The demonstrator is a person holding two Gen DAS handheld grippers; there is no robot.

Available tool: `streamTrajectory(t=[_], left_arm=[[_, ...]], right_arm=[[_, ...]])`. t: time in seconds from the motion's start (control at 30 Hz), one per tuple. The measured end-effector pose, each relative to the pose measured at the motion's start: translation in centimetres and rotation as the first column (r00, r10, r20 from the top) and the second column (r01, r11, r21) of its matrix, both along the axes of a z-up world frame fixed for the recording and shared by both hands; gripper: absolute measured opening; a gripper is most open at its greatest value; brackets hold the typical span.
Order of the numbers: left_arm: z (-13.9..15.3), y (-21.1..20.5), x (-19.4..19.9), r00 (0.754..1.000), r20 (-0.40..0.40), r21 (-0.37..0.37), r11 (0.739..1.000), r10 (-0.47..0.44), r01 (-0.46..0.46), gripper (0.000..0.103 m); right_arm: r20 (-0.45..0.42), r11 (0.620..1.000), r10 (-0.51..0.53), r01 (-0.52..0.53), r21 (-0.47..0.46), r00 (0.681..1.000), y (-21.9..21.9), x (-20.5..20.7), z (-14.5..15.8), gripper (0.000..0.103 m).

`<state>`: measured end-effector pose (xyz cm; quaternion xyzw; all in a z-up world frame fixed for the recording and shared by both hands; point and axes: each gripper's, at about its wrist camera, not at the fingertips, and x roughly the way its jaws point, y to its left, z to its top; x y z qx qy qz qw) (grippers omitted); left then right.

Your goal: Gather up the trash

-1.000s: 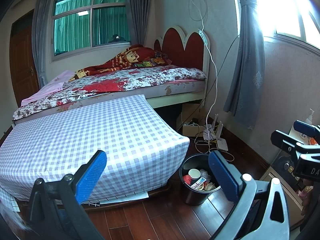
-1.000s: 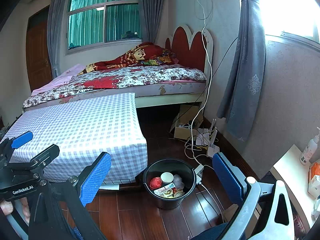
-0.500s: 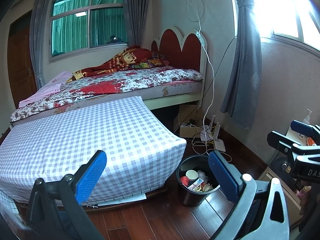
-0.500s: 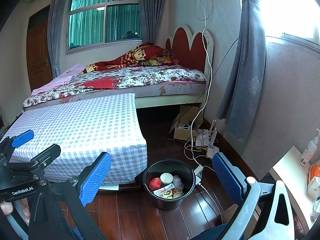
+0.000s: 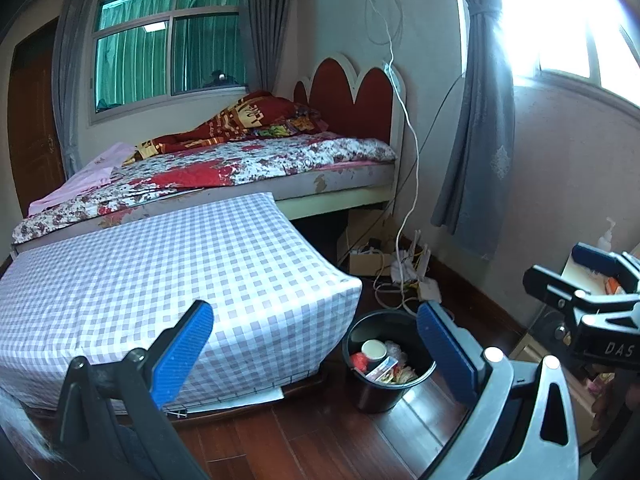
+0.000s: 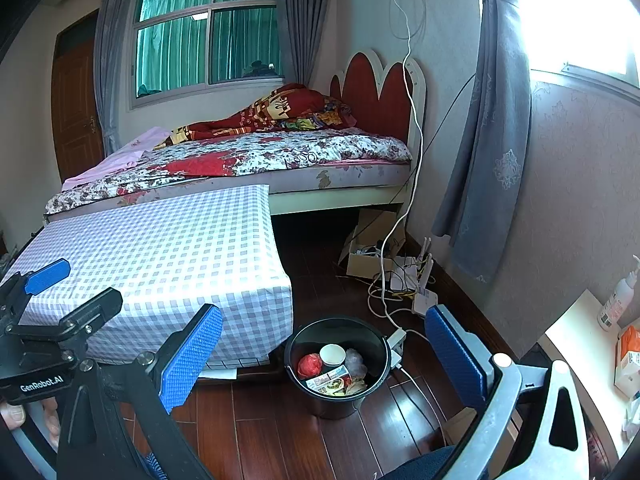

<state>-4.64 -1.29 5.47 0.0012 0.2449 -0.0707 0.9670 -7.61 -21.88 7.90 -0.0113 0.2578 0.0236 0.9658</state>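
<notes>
Left tool [image 5: 314, 350] spread wide, nothing between the blue pads — held above the floor [image 5: 304, 440] beside the checked mattress [image 5: 168, 272]. Right tool [image 6: 324, 360] also spread, empty, bin [image 6: 338, 364] framed between its fingers. Each tool shows at the edge of the other's view.

Bin is a black bucket on the wood floor, just off the mattress corner, near the cable tangle [image 6: 394, 280] and router [image 6: 424, 276] by the wall. Trash already inside: red wad [image 6: 309, 365], white cup [image 6: 332, 354], clear plastic [image 6: 355, 361], printed wrappers [image 6: 332, 383].

Floral bed [image 6: 256, 156] with red headboard [image 6: 374, 96] behind. Table [image 6: 576, 344] at right edge carries a pump bottle [image 6: 618, 302] and an orange box [image 6: 629, 354].
</notes>
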Motion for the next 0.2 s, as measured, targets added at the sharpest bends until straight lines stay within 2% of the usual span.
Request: streamTrajectory(t=[0.2], left_arm=[[0.22, 0.35, 0.00, 1.000, 0.014, -0.008, 1.000, -0.020, 0.020, 0.102]], right_arm=[[-0.004, 1.000, -0.002, 0.002, 0.003, 1.000, -0.26, -0.07, -0.10, 0.102]])
